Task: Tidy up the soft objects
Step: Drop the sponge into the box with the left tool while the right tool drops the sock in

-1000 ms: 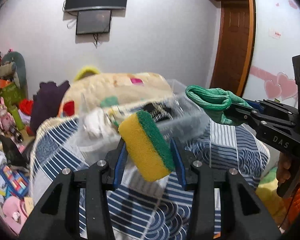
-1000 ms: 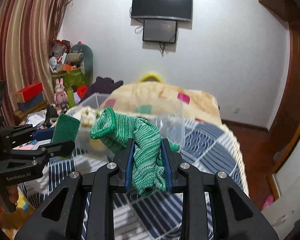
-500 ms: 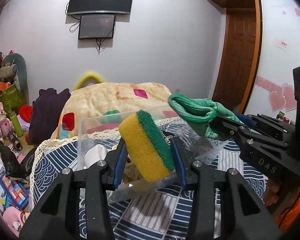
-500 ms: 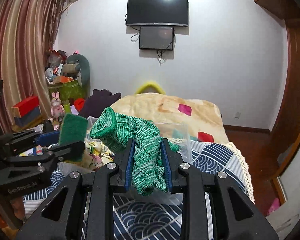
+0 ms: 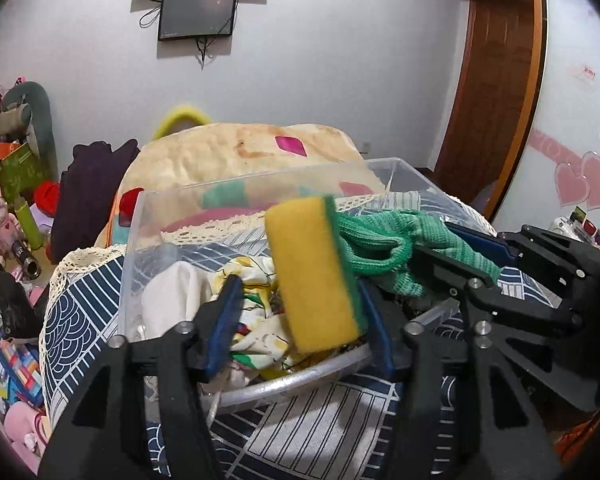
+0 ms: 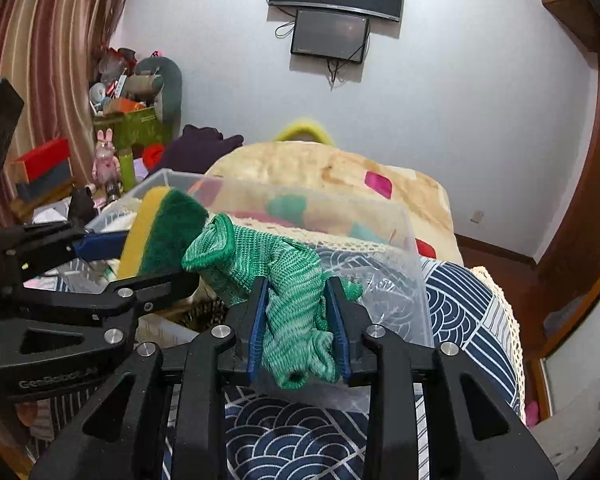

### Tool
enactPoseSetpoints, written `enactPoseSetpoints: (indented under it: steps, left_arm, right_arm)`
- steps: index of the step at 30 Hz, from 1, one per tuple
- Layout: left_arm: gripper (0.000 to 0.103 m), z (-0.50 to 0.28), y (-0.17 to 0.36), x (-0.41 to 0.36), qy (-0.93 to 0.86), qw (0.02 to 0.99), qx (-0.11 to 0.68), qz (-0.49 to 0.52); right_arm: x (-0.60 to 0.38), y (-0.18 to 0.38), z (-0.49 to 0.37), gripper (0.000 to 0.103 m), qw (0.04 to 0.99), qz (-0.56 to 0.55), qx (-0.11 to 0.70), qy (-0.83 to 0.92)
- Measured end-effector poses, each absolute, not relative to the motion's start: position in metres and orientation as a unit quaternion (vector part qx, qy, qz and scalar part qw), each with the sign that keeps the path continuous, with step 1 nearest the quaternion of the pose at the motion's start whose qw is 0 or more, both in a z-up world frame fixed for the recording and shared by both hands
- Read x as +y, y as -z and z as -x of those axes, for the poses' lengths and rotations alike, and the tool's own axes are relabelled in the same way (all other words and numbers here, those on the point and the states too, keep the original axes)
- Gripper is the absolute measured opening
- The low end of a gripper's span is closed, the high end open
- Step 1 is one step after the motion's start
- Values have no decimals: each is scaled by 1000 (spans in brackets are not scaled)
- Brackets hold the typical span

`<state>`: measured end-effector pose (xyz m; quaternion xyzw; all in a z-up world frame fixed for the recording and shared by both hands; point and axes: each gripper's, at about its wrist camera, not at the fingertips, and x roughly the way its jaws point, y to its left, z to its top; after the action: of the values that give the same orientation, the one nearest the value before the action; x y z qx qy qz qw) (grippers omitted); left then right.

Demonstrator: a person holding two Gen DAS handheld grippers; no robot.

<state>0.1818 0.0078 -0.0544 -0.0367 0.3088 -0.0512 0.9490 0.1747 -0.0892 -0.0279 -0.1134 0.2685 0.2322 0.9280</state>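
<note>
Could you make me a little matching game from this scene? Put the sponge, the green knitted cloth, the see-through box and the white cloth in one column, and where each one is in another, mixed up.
Things:
1. sponge
2. green knitted cloth
3. clear plastic box
4. white cloth

Places:
A. lying inside the box
B. pinched between the right gripper's fingers
C. sitting on the blue patterned blanket
D. between the left gripper's opened fingers, over the box

Pairs: 1-D, 2-B, 3-C, 4-A
</note>
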Motion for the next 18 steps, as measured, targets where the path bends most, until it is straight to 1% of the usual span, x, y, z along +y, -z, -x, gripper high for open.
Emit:
enactPoseSetpoints:
  steps: [1, 5, 6, 13, 18]
  left_arm:
    - [59, -180, 55, 8, 50, 950, 307, 35]
    - [62, -172, 53, 10, 53, 950, 305, 41]
    - [62, -169, 51, 10, 54, 951, 302, 42]
    - [62, -147, 39, 15, 54, 957, 281, 49]
    - [62, -124, 22, 16, 48, 964, 256, 48]
  right_arm:
    - [-90, 29, -173, 32, 928, 116, 267, -230]
    - [-98, 24, -174, 48, 928, 102, 275, -230]
    - [-100, 23, -174, 49, 927, 95, 277, -233]
    - [-112, 15, -162, 50, 928, 87, 270, -242]
    - [-126, -1, -145, 50, 934, 70, 247, -249]
